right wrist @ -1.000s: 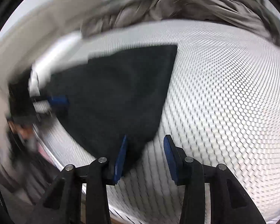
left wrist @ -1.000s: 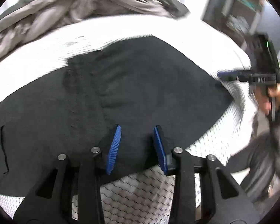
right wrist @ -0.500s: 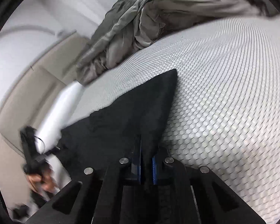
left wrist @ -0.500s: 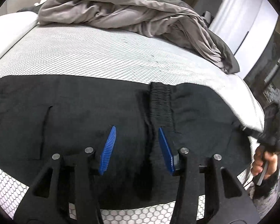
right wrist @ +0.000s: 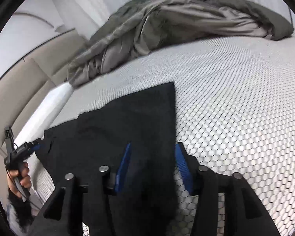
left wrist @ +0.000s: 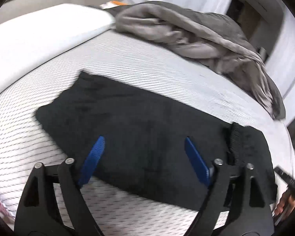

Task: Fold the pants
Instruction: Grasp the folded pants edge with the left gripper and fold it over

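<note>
Black pants (left wrist: 147,122) lie folded flat on the white honeycomb sheet (left wrist: 127,74), with the elastic waistband (left wrist: 235,137) to the right in the left wrist view. My left gripper (left wrist: 143,139) hovers over the near half of the pants. Its jaws are opening wide and nothing is pinched. My right gripper (right wrist: 153,145) sits at the pants' (right wrist: 118,122) right-hand edge. Its jaws are opening, with the cloth edge lying loose between the blue pads (right wrist: 125,163). The right wrist view also shows the left gripper (right wrist: 32,147) at the far left, held by a hand (right wrist: 19,177).
A crumpled grey duvet (left wrist: 196,35) is heaped at the far side of the bed (right wrist: 245,90). A white pillow (left wrist: 49,33) lies at the far left before a beige headboard (right wrist: 29,74). The bed's edge runs close under both grippers.
My left gripper slid left along the pants, away from the waistband, and its jaws spread wide. My right gripper closed on the pants' edge, then parted again.
</note>
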The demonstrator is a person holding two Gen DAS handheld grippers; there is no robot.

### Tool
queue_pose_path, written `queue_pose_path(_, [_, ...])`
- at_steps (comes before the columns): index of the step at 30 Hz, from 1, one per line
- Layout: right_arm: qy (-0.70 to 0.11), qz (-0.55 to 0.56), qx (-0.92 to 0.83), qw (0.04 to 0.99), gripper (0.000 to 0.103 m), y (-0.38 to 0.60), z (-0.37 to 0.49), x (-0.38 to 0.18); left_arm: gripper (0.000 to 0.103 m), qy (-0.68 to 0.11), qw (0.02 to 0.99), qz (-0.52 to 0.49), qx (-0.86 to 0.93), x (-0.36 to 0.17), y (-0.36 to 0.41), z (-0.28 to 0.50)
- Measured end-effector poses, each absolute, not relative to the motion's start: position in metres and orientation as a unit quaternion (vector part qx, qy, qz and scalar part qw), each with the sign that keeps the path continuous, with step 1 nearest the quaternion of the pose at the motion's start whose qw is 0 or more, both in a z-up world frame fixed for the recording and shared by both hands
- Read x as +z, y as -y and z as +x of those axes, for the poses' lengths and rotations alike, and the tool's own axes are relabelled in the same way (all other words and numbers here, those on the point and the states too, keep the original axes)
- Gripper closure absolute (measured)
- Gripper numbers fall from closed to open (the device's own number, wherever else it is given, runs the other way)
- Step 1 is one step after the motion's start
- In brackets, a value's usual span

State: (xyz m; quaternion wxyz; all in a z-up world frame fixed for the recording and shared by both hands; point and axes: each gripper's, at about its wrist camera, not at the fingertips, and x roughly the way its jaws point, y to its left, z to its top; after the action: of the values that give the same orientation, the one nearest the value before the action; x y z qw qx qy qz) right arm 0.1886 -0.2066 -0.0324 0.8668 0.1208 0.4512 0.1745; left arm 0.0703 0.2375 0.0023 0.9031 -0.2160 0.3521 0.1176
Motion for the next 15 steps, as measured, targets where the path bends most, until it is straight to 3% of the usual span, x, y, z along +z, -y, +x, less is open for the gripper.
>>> queue_pose_path(8, [-0.47, 0.089, 0.163, 0.863, 0.052, 0.187, 0.201, -0.039, 0.025, -0.375, 0.844, -0.356, 0.141, -0.026, -0.313, 0.037])
queue_pose_path(15, [-0.463, 0.095, 0.161, 0.866, 0.052, 0.195, 0.191, -0.032, 0.027, -0.374, 0.841, -0.355, 0.16, -0.041, -0.315, 0.06])
